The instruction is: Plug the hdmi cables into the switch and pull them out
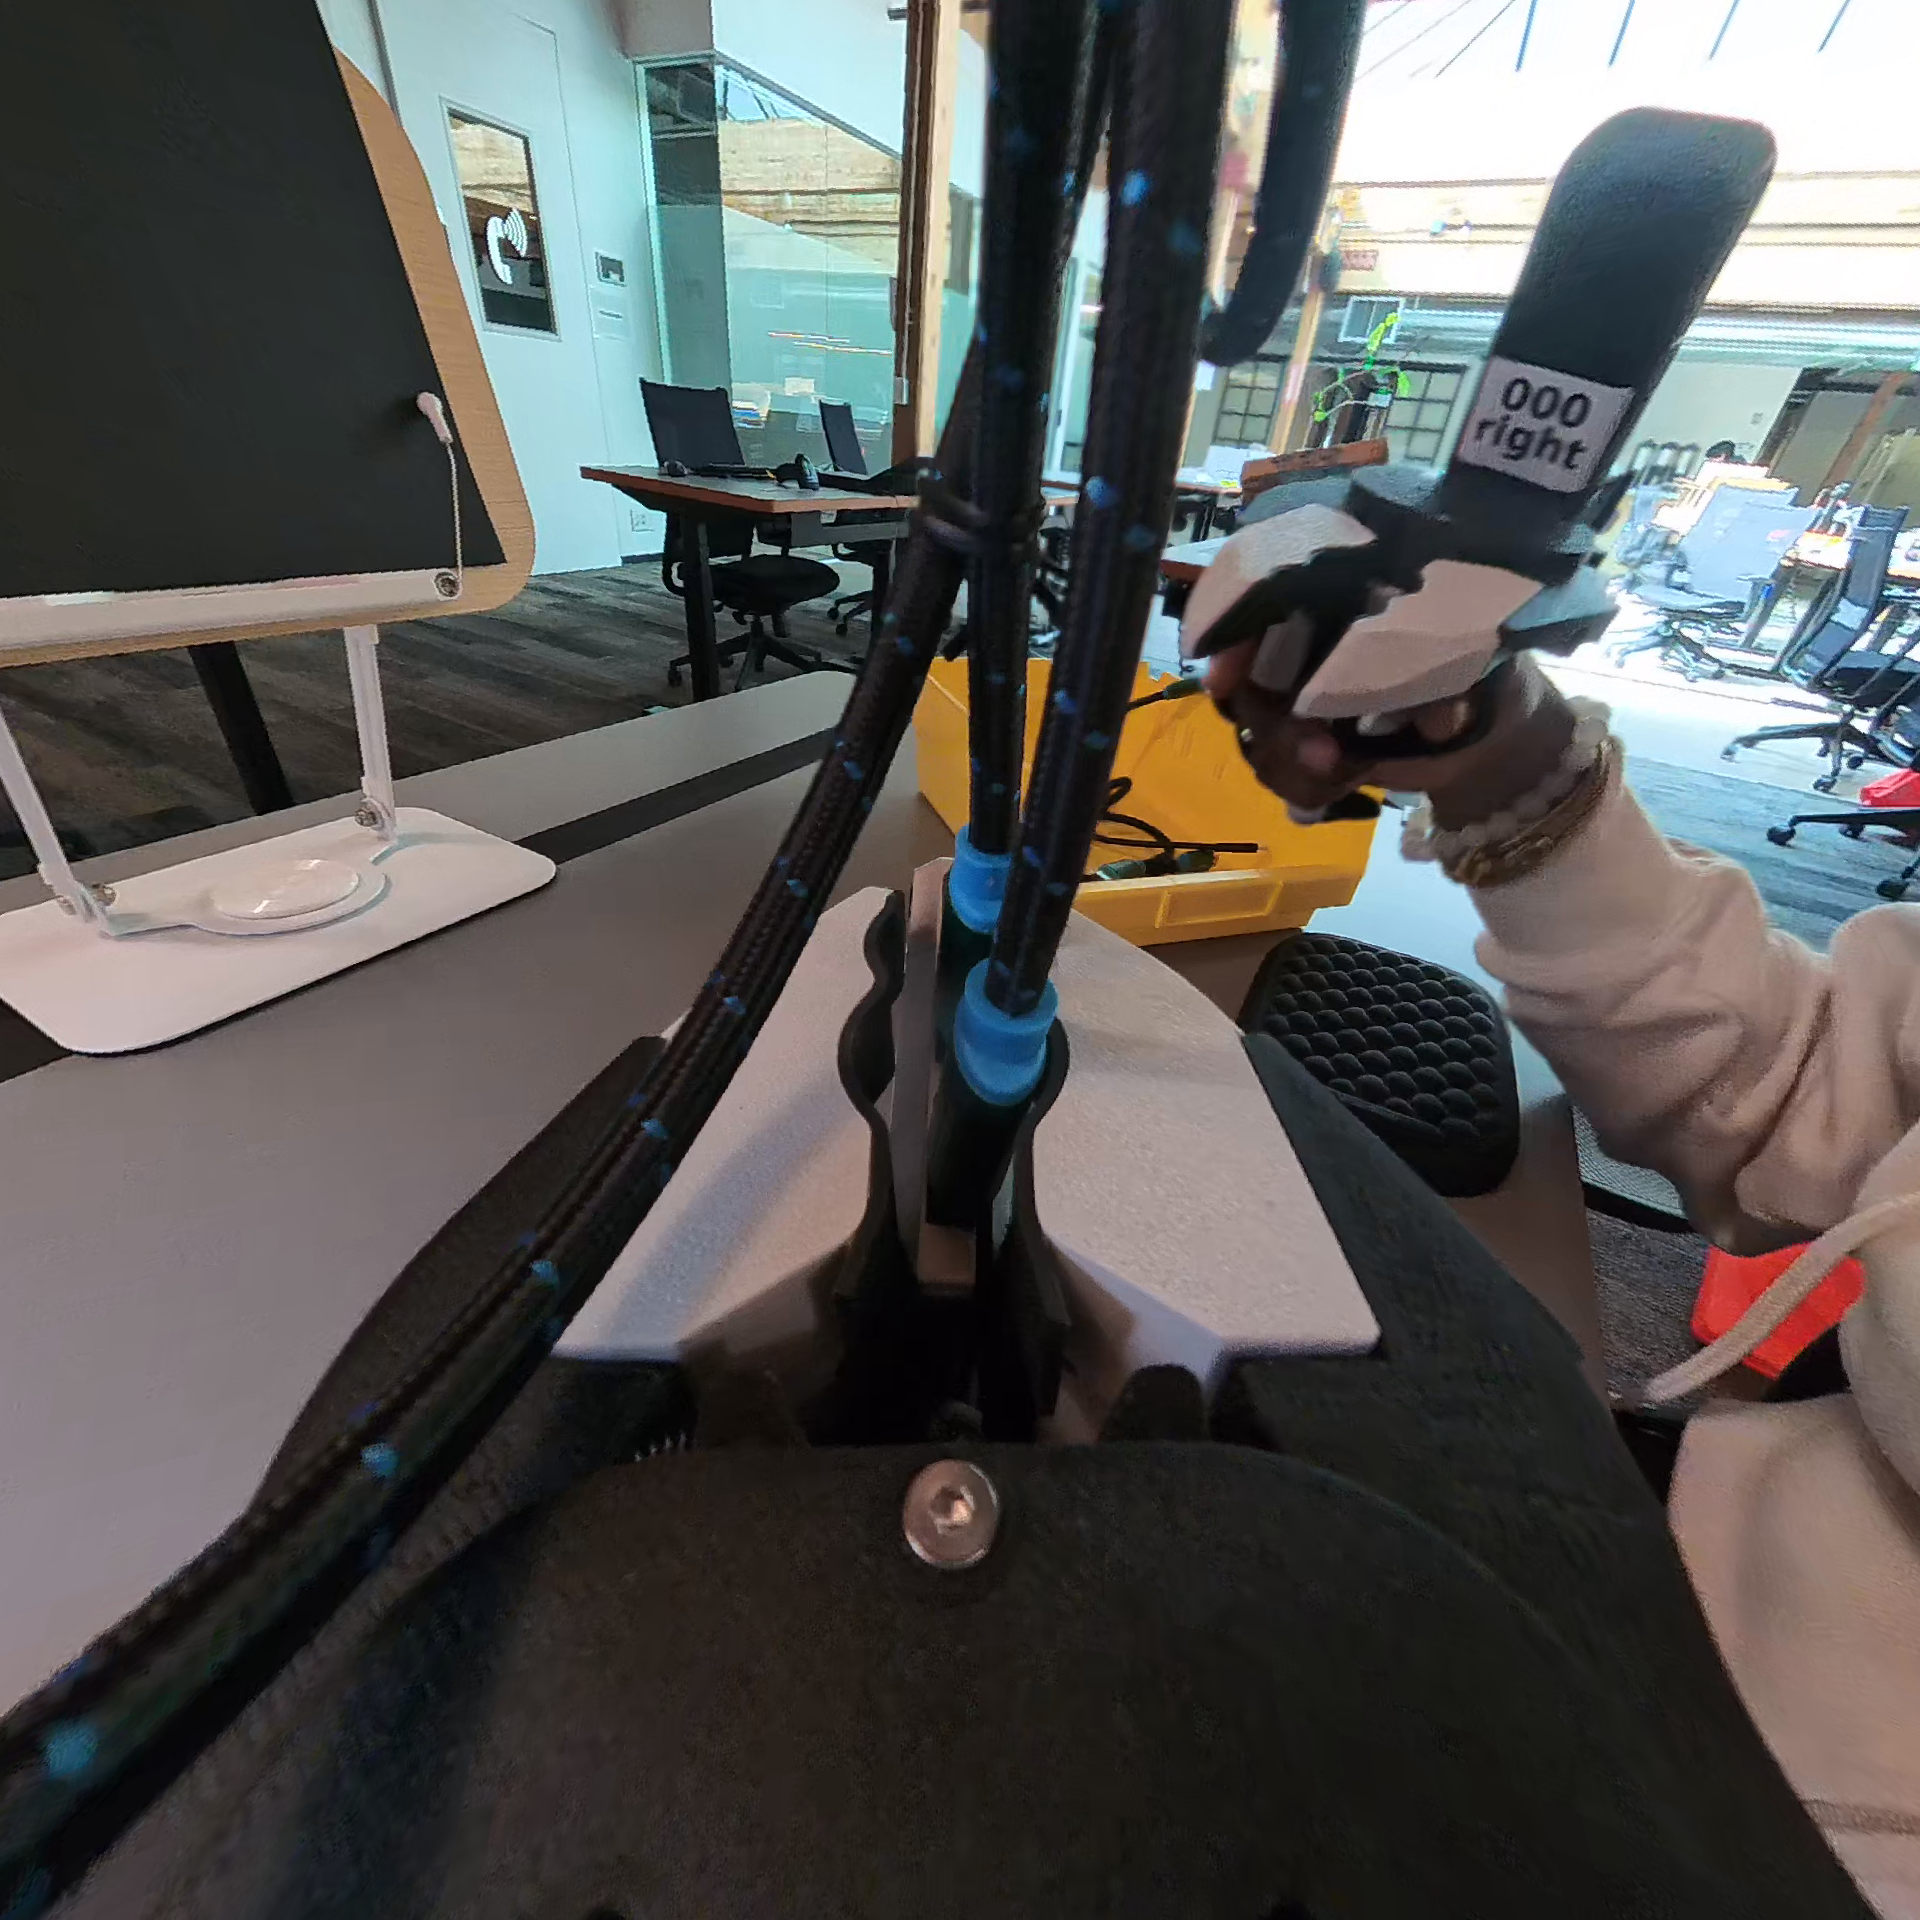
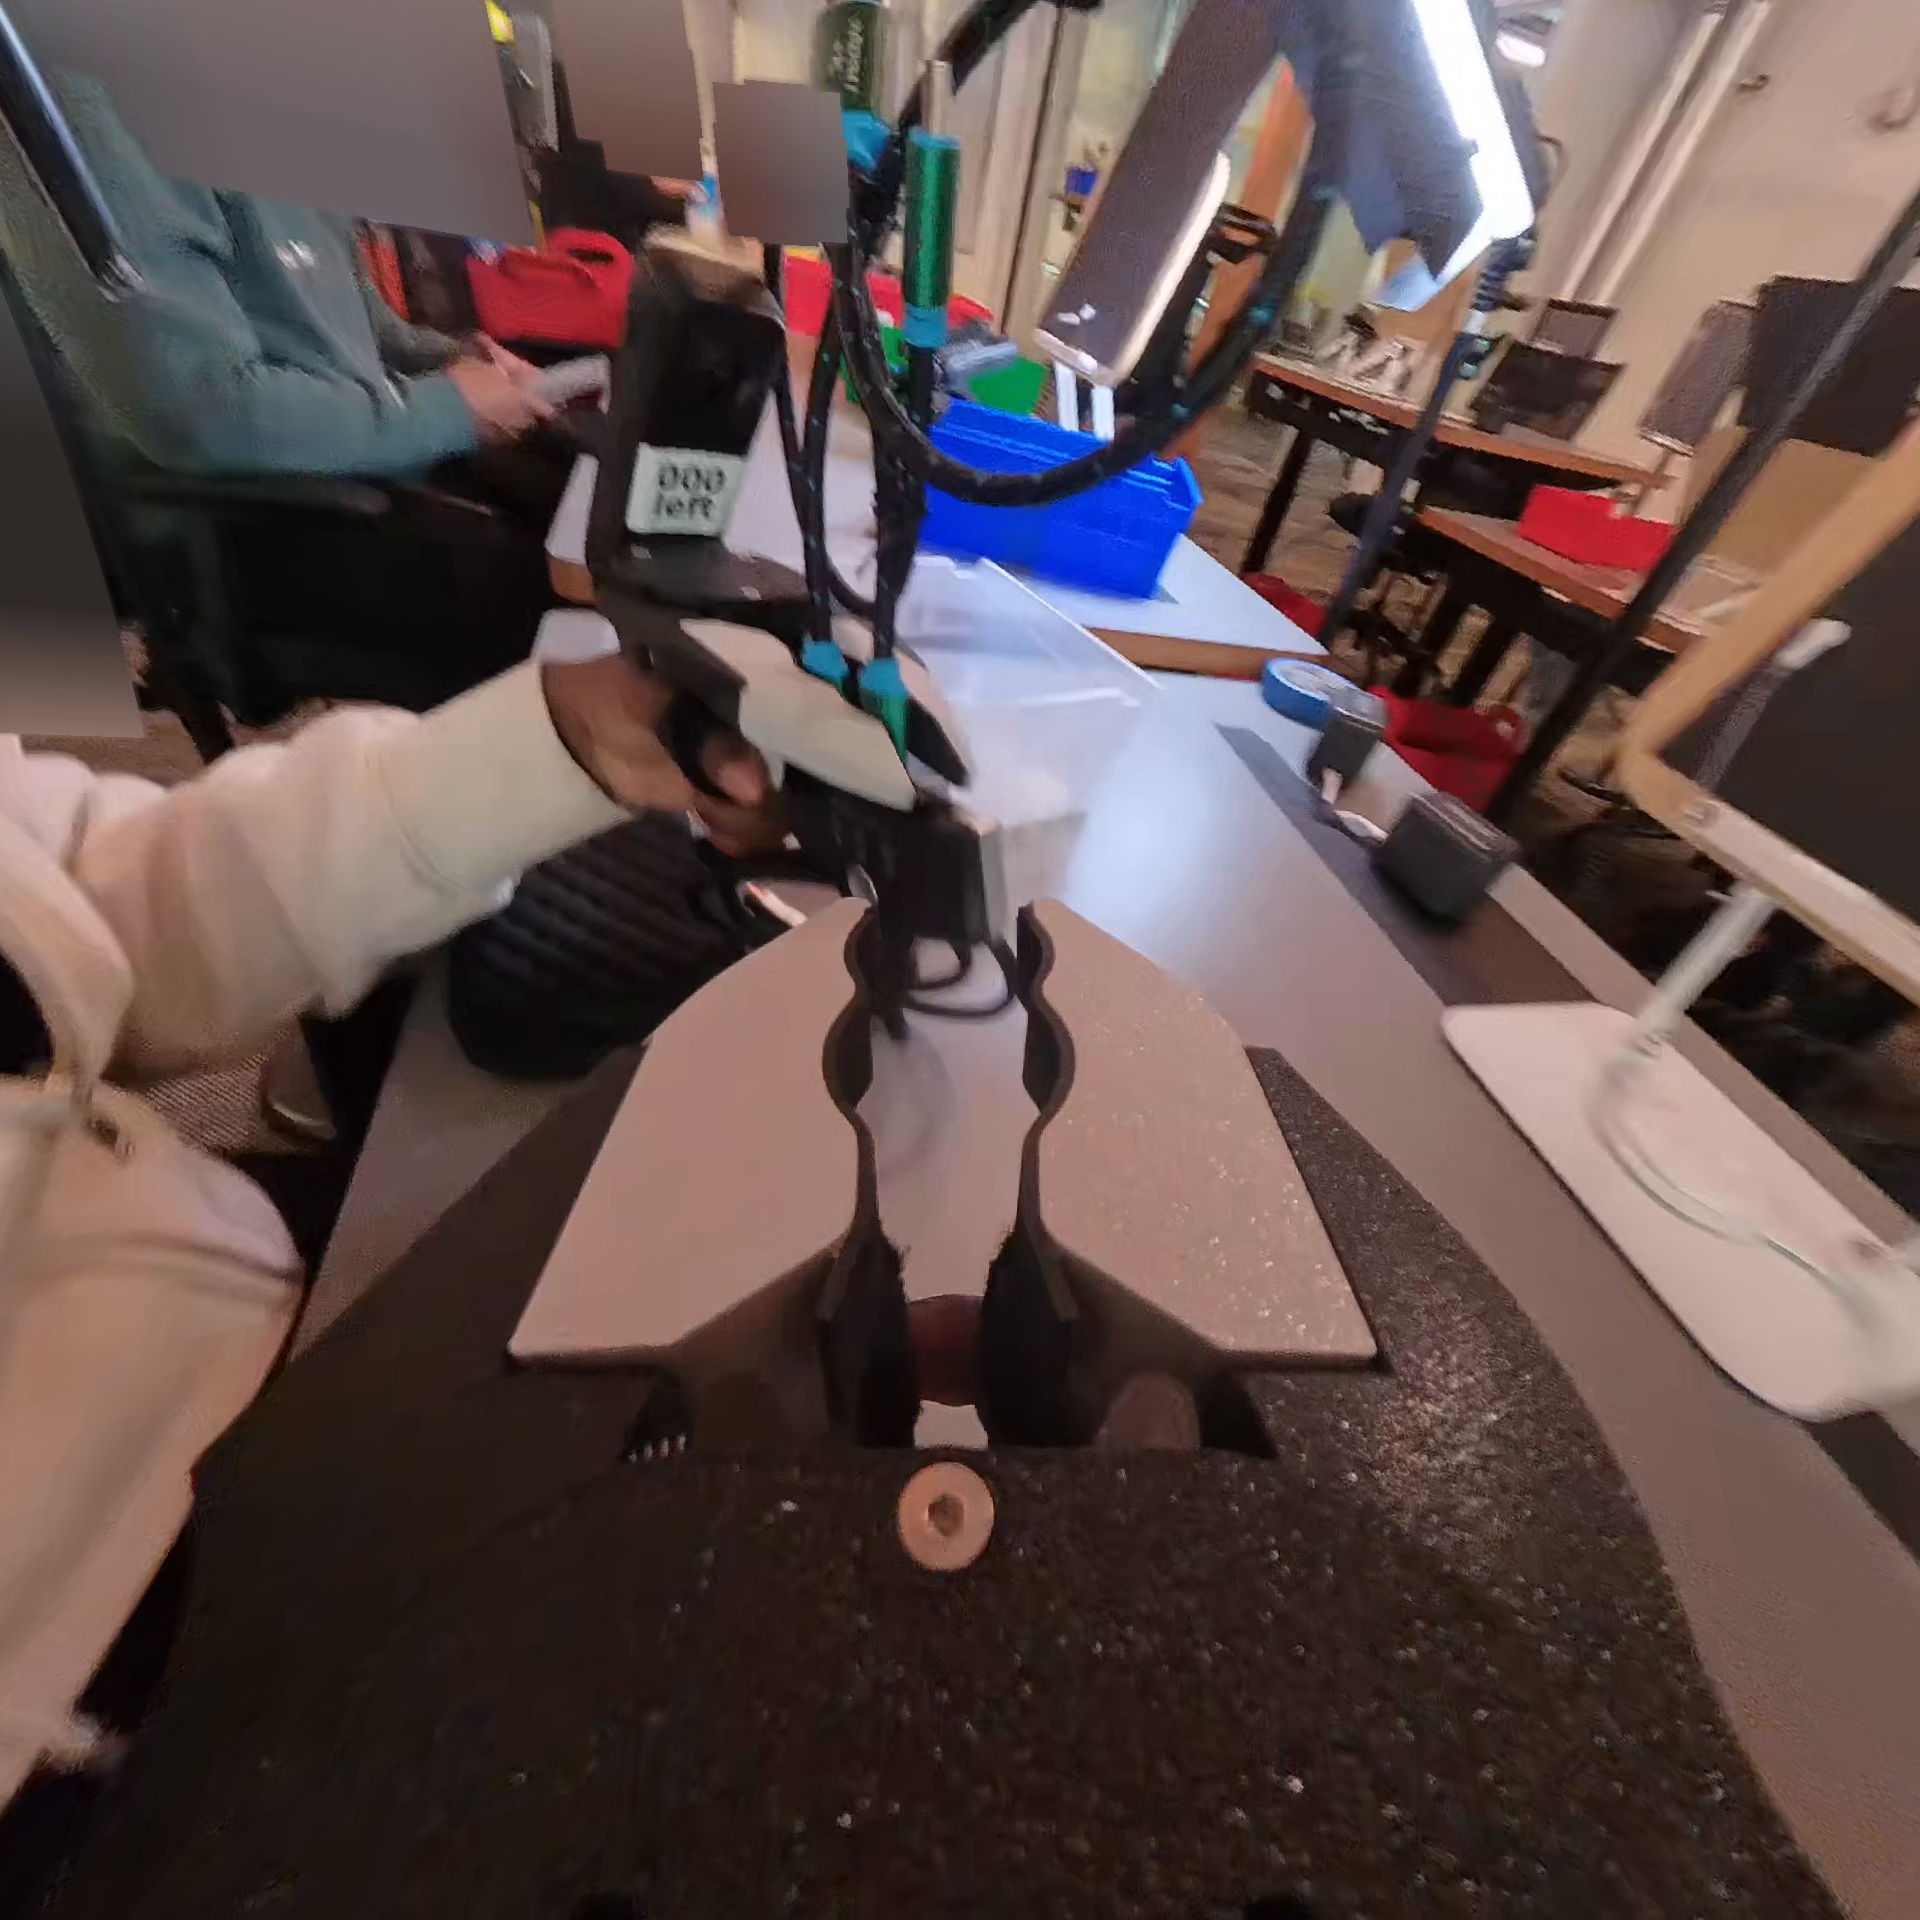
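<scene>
My left gripper (image 1: 966,997) is shut on the grey HDMI switch (image 1: 925,1049), held edge-on between the jaws. Two black braided HDMI cables (image 1: 1039,675) with blue collars (image 1: 1003,1023) are plugged into it and run upward. One plug sits in the right finger's notch. In the right wrist view the left gripper (image 2: 925,774) holds the black and silver switch (image 2: 951,873) above the table. A thin black cord hangs under it. My right gripper (image 2: 940,925) is open and empty, just short of the switch. It also shows raised in the left wrist view (image 1: 1262,655).
A yellow bin (image 1: 1195,831) with loose cables sits behind the switch. A white stand (image 1: 260,914) carries a dark board at the left. A blue bin (image 2: 1060,509), a clear box (image 2: 1029,675), blue tape (image 2: 1299,686) and dark blocks (image 2: 1444,852) lie farther along the table. A seated person is at the far left. One gripper's finger ends stand about 10 cm off the other's.
</scene>
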`<state>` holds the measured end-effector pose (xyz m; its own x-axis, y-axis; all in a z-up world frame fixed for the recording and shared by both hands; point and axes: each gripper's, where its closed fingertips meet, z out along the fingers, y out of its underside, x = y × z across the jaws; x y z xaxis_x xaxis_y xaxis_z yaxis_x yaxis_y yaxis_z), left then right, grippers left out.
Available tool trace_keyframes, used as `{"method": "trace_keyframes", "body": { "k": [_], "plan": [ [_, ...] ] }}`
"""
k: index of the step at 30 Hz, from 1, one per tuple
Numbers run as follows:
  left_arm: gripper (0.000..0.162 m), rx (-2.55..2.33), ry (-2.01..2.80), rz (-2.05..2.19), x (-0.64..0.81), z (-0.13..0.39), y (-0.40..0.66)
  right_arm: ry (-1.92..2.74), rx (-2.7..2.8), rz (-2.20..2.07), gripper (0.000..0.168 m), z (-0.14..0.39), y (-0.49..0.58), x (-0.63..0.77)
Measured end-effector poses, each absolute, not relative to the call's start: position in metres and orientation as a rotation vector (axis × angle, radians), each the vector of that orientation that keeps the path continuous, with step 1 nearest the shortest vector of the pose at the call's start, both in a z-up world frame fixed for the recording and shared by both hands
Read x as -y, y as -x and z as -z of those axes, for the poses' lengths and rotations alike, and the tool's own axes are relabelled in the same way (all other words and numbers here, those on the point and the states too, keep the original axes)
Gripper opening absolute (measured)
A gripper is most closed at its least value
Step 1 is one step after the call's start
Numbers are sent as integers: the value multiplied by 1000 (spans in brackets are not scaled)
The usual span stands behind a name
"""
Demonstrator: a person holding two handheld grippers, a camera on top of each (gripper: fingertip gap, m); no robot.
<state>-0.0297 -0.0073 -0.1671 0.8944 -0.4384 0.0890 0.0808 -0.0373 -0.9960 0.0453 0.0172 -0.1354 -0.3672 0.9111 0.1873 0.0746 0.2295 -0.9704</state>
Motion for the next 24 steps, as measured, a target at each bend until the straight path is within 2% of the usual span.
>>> {"method": "trace_keyframes", "body": {
  "k": [6, 8, 10, 18, 24],
  "plan": [
    [21, -380, 1592, 439, 9, 176, 17, 908, 1656, -1416, 29, 143, 30, 25],
    [22, -413, 1628, 417, 7, 183, 14, 872, 1685, -1464, 22, 144, 35, 35],
    [24, -443, 1666, 385, 5, 190, 14, 831, 1724, -1443, 6, 148, 34, 41],
    [23, -515, 1779, 278, -3, 211, 10, 865, 1677, -1450, 6, 159, 29, 30],
    [31, -597, 1902, -3, -10, 233, 25, 1011, 1512, -1564, 6, 154, 28, 9]
  ]
}}
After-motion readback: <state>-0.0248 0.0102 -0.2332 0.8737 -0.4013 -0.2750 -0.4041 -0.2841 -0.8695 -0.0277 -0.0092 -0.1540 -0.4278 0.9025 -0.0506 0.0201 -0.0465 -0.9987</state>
